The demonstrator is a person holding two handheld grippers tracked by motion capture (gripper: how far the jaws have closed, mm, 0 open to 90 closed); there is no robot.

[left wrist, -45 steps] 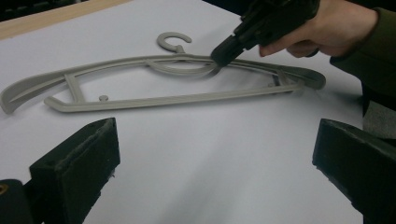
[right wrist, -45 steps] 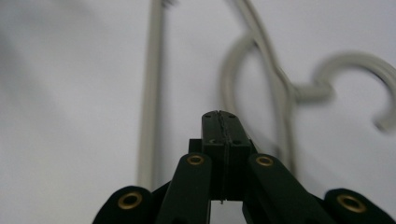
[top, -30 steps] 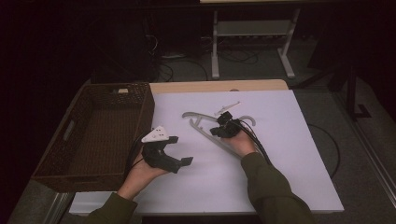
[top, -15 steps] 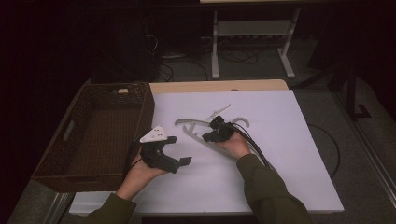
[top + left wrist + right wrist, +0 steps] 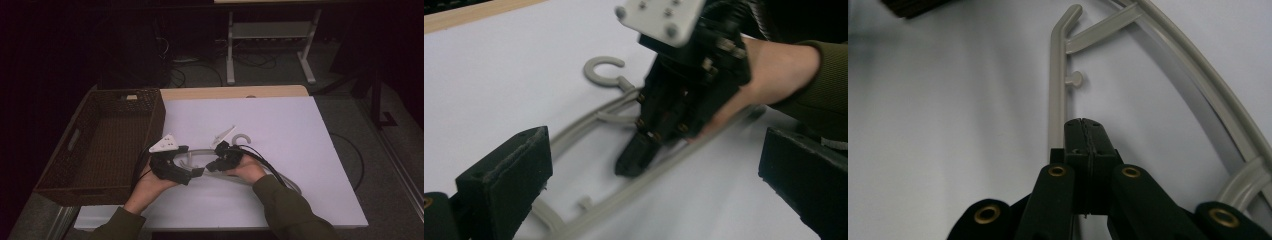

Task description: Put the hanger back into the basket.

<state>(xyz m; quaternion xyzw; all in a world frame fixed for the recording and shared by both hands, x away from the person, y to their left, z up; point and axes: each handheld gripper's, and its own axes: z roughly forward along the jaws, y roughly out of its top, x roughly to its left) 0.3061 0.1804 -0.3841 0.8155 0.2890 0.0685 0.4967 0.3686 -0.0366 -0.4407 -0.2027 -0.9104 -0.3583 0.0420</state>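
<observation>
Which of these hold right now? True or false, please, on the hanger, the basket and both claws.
1. The grey hanger lies on the white sheet. True.
2. The right claw has its jaws wide apart. False: they are pressed together, with the hanger's bar running beside them.
3. The left claw stands open. True: its pads are far apart with nothing between them.
4. The hanger sits inside the wicker basket. False: it lies on the sheet to the basket's right.
5. The hanger's hook points away from the left claw. True.
</observation>
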